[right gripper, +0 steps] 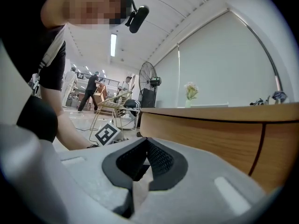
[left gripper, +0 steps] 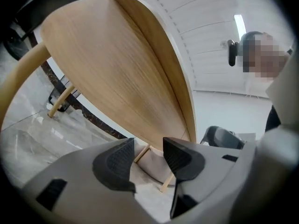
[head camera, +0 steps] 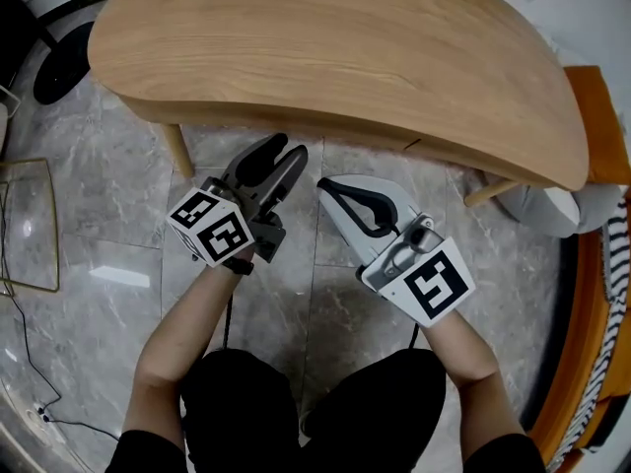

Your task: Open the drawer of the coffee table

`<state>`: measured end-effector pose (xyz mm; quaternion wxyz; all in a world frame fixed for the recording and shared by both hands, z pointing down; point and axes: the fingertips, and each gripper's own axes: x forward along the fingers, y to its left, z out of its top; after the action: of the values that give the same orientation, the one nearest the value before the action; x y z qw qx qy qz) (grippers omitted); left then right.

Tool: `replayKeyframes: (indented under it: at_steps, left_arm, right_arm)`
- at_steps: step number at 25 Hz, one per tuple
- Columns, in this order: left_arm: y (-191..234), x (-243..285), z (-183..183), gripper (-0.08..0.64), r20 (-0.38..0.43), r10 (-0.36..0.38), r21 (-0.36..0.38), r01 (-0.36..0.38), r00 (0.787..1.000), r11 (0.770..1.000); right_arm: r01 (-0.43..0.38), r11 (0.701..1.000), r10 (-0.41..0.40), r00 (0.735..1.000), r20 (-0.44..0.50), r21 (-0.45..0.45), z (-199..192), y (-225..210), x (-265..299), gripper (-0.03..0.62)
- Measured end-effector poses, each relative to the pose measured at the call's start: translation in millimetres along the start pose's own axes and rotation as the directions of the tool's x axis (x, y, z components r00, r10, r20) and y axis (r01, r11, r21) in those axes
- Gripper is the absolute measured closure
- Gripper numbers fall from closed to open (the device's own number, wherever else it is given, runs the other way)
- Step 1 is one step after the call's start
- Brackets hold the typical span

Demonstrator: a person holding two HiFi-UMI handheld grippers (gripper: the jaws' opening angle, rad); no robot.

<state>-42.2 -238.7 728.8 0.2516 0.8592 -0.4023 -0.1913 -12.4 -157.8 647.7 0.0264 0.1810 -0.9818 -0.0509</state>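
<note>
Drawer (right gripper: 201, 134) — I take it for the wood panel in the table's (head camera: 335, 37) near edge, left of a dark seam (right gripper: 258, 146) — sits flush and closed, with no handle I can make out. Both tongs hang just short of that edge, on my side of the table, aimed at its side rather than over its top, which suits lining up with the front. The left gripper (head camera: 289, 148) has its jaws spread, with only a table leg (left gripper: 141, 154) and floor (head camera: 108, 215) showing beyond them (nothing held) — ready, I'd guess, to catch the panel's lower lip. The right gripper (head camera: 322, 183) has its pads brought together on nothing; I judge it is parked clear. Neither touches the table.
</note>
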Motion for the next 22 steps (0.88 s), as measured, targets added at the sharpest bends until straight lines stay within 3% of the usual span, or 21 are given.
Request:
replayKeyframes:
  at_steps: [6, 12, 15, 18, 22]
  left_arm:
    - [11, 3, 9, 0.360, 0.073, 0.003, -0.112, 0.005, 0.997, 0.994]
    - [14, 14, 19, 0.360, 0.139, -0.037, -0.161, 0.059, 0.990, 0.985]
    - [14, 15, 20, 0.357, 0.163, -0.057, -0.144, 0.081, 0.985, 0.986]
    - [15, 15, 24, 0.351, 0.203, -0.096, -0.151, 0.128, 0.974, 0.980]
    - [16, 18, 28, 0.336, 0.223, -0.194, -0.186, 0.237, 0.955, 0.954]
  right_arm:
    - [-0.001, 1.000, 0.002, 0.999, 0.039, -0.022, 11, 13, -1, 0.588]
    - [0.005, 1.000, -0.004, 0.999, 0.045, -0.018, 13, 12, -8, 0.588]
    - [0.005, 1.000, -0.004, 0.999, 0.032, -0.023, 8, 12, -11, 0.588]
    - [0.007, 1.000, -0.007, 1.000, 0.027, -0.022, 7, 10, -12, 0.588]
    - [-0.002, 1.000, 0.003, 1.000, 0.019, -0.024, 6, 16, -11, 0.588]
